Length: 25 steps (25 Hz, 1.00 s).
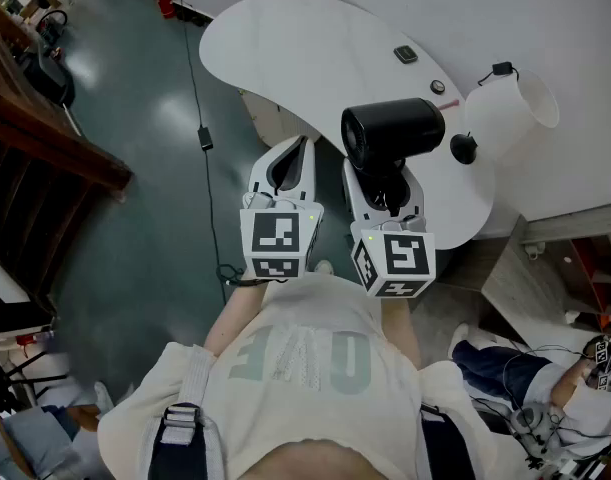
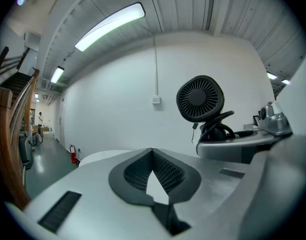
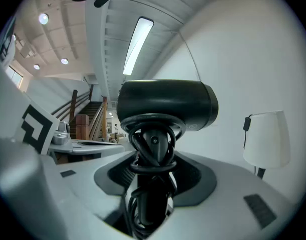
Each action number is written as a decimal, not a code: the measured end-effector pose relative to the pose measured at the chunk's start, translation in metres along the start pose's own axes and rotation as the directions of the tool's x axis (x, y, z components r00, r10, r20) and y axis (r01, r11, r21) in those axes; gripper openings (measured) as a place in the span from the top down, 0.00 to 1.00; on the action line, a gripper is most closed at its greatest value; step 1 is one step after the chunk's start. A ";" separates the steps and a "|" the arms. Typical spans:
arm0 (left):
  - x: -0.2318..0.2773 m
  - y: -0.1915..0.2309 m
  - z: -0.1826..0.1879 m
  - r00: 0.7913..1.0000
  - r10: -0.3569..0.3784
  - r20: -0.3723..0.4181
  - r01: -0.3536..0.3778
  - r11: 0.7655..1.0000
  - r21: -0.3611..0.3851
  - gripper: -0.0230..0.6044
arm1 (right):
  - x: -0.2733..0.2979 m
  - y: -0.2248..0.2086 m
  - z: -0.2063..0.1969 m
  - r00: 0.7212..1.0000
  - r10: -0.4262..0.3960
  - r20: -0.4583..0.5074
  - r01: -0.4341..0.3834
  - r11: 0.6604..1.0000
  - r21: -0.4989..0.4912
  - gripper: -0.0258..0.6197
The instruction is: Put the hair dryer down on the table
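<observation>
One hair dryer [image 1: 393, 133], black, cord wound round its handle. It is held upright over the near edge of the white table [image 1: 285, 48], the handle clamped between the jaws of your right gripper [image 1: 385, 190] and the barrel just past their tips. Lower it level onto bare tabletop, clear of the lamp [image 1: 510, 108], before you release. Left gripper [image 1: 288, 168]: jaws together, empty.

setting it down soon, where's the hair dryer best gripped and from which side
Probably the handle of the hair dryer, from its free end: it is slim and straight, the barrel too wide and round. The right gripper holds it so.
</observation>
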<state>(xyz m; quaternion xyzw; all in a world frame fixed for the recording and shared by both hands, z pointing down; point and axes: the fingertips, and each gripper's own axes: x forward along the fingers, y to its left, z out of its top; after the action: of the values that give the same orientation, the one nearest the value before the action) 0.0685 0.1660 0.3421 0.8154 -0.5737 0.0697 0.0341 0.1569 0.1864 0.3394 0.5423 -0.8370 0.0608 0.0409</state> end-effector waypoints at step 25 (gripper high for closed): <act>-0.006 0.035 -0.008 1.000 0.006 -0.002 -0.006 0.999 -0.048 0.96 | 0.008 0.016 -0.002 0.999 0.016 0.044 -0.021 0.994 0.110 0.62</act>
<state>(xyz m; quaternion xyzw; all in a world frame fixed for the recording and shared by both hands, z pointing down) 0.0329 0.1612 0.3477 0.8126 -0.5775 0.0565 0.0540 0.1389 0.1854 0.3414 0.5371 -0.8381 0.0956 -0.0078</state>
